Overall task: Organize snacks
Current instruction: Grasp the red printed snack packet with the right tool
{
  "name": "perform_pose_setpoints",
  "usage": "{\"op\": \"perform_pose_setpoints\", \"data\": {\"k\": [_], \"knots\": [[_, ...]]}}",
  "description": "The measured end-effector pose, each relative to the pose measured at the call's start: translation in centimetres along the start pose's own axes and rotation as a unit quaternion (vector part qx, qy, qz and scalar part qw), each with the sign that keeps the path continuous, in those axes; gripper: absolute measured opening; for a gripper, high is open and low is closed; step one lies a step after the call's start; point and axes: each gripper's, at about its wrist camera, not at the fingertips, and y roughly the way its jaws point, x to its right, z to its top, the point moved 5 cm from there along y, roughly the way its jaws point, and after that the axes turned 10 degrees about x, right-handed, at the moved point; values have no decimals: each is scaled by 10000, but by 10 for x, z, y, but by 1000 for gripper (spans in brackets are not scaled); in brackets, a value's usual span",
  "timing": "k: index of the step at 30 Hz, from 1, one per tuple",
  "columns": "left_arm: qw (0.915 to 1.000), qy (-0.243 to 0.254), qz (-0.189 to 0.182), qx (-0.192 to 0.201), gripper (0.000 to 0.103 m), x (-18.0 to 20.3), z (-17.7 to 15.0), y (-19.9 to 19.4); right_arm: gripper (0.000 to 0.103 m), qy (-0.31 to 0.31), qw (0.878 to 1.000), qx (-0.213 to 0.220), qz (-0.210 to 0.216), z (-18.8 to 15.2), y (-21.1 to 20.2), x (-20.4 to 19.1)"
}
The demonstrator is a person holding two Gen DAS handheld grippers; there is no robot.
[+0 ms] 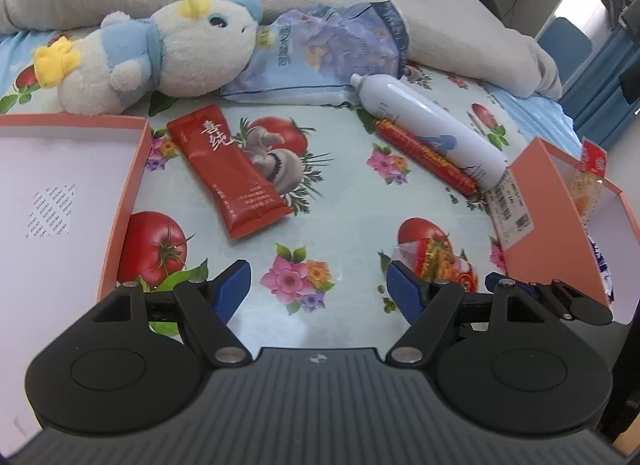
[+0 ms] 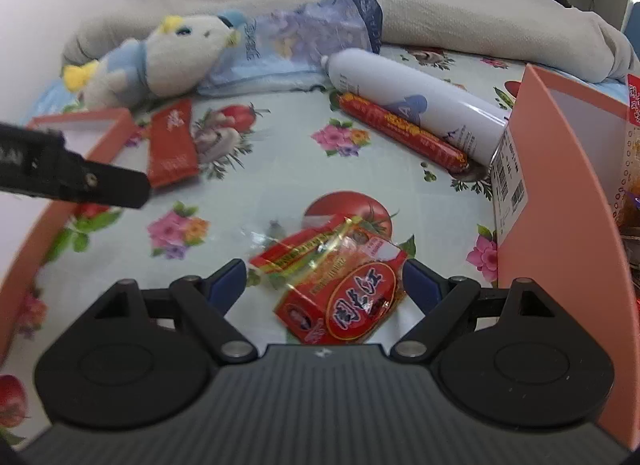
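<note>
Between the right gripper's [image 2: 324, 281] wide-apart fingers lies the red snack packet [image 2: 340, 285], unpinched, long axis running near-right to far-left; left gripper [image 1: 318, 285] wide, empty.

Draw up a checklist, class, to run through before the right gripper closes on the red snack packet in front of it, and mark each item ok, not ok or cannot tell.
1. Right gripper jaws open: ok.
2. Red snack packet between the right fingers: ok; the pads are not pressing on it.
3. Packet free of neighbours: ok; the red sausage stick and white spray can lie well behind it.
4. Orange box at the right open to receive it: ok, snacks already inside.
5. Left gripper open and holding nothing: ok.
6. Packet flat on the flowered cloth: cannot tell, the picture is blurred.
</note>
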Motion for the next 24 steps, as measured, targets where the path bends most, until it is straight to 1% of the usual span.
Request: {"op": "perform_pose_setpoints", "data": {"k": [4,7,9,12,13,14,16,21,24], "knots": [[9999,-20,67,-97,79,-5,-3,9,87,-72,10000,-47,-29,-9,11,0],[9998,-36,93,-154,79,-5,-5,16,87,-300,9995,21,-122,-14,14,-1],[9998,-59,88,-185,79,-4,-6,19,87,-372,9992,76,-98,-16,13,-1],[9997,-39,58,-213,79,-2,-8,21,86,-264,9996,46,-40,-18,13,0],[9997,-33,54,-225,79,-1,-8,22,80,-243,9997,50,-45,-18,13,1],[9997,-32,48,-233,79,-1,-9,22,69,-255,9996,60,-83,-16,13,1],[9997,-34,33,-232,79,1,-9,22,62,-243,9996,17,-121,-14,14,2],[9998,-38,-15,-197,79,4,-10,18,57,-396,9991,-81,-120,-11,14,-2],[9999,-41,-35,-162,79,6,-11,12,54,-348,9993,-107,-74,-10,11,-3]]}}
